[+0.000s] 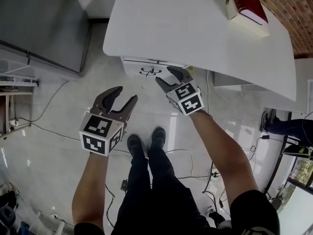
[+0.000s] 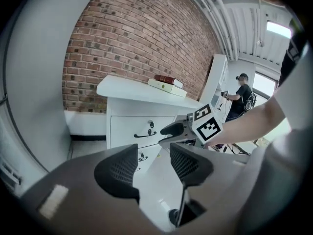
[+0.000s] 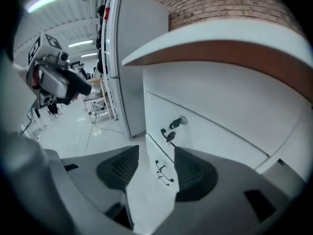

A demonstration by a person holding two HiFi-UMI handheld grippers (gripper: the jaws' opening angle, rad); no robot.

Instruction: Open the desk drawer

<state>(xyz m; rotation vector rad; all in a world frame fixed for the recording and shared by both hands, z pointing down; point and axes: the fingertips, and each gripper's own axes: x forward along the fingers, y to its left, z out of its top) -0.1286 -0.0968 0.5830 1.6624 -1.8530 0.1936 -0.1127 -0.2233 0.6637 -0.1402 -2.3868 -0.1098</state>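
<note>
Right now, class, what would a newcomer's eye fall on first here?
The left gripper and right gripper, both open and bearing black-and-white marker cubes, hang before a white desk. On the desk a red book tops a pale book. Below, the drawer is shut.

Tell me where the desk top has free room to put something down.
The desk top is bare from its left edge to the stacked books at its far right corner. The floor at the right is crowded with cables.

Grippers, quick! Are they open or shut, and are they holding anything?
Left gripper: open, holding nothing.
Right gripper: open, holding nothing, not yet on the drawer handle.
</note>
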